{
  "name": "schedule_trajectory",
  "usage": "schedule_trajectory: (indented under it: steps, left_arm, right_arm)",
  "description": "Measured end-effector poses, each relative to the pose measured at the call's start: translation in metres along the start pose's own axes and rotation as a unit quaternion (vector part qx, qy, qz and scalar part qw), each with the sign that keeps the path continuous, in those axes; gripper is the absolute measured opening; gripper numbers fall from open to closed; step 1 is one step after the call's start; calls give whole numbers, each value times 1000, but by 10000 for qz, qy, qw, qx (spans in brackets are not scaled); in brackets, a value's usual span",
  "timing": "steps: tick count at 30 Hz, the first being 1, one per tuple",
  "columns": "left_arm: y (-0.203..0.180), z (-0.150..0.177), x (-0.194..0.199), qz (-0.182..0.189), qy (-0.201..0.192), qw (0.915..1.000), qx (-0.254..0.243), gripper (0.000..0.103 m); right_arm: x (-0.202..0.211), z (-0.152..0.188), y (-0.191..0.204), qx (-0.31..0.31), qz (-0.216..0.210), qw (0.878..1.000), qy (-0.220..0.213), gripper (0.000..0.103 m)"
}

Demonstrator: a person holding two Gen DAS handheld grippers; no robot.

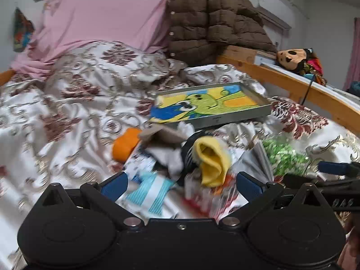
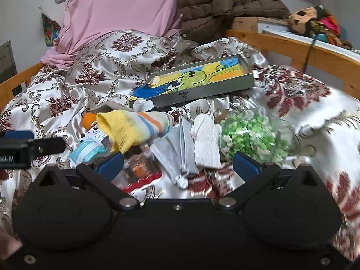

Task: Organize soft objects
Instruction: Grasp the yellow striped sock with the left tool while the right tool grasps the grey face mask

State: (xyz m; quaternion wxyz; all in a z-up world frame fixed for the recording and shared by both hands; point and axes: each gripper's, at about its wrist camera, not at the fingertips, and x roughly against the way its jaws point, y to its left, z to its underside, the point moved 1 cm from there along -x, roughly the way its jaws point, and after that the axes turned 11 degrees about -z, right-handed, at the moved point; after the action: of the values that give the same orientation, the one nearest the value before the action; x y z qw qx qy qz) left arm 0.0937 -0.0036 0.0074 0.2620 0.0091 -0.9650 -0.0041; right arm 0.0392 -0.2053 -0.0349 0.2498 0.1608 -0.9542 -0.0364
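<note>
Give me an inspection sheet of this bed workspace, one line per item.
Surface: rumpled floral bedspread on a wooden-framed bed.
Job's things: striped sock with yellow cuff, grey pouch, white mitten-shaped piece, orange soft item, all heaped together.
Clutter: metal tray with a cartoon picture, clear bag of green pieces, plastic packets near the fingers.
Grippers: left gripper open, empty; right gripper open, empty.
Cables: black cord over the bed rail.
Surroundings: pink sheet, brown puffer jacket, plush toy.
</note>
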Motion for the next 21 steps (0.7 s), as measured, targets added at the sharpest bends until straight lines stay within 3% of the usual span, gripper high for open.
schedule_trajectory:
  steps: [2,5,8,10,13,15,16,18,19,21]
  left_arm:
    - [-6,-10,-14,159,3,9999,-22,101]
    - [-13,-22,-35,389,99,9992,-79,97]
    - [-21,-31,-57,549,235,9981,-166,91]
    - [-23,-35,-69,631,359,9972,-165,86]
    - [-26,-38,-86,763,595,9952,-125,73]
    - [-28,-39,-95,835,715,9939,-97,61]
    - [-27,-39,-98,878,784,9930,-70,57]
    - [-28,-41,-106,941,908,9914,18,36]
    - [-27,-41,-108,963,950,9908,79,31]
    - [-27,-44,-112,1047,1042,9889,182,5]
  right_arm:
    - [-12,-4,-1,302,-28,9995,23,101]
    - [-32,-8,3,853,134,9962,91,89]
    - [-50,-9,2,1049,131,9941,244,69]
    - [-60,-9,2,1128,145,9931,296,64]
    - [-74,-7,3,1214,114,9916,421,47]
    - [-83,-6,6,1266,145,9905,510,32]
    - [-87,-5,7,1289,139,9898,583,30]
    - [-94,-3,10,1338,136,9887,665,20]
    - [-97,-3,11,1367,152,9882,680,15]
    - [-101,-2,12,1379,187,9880,666,6]
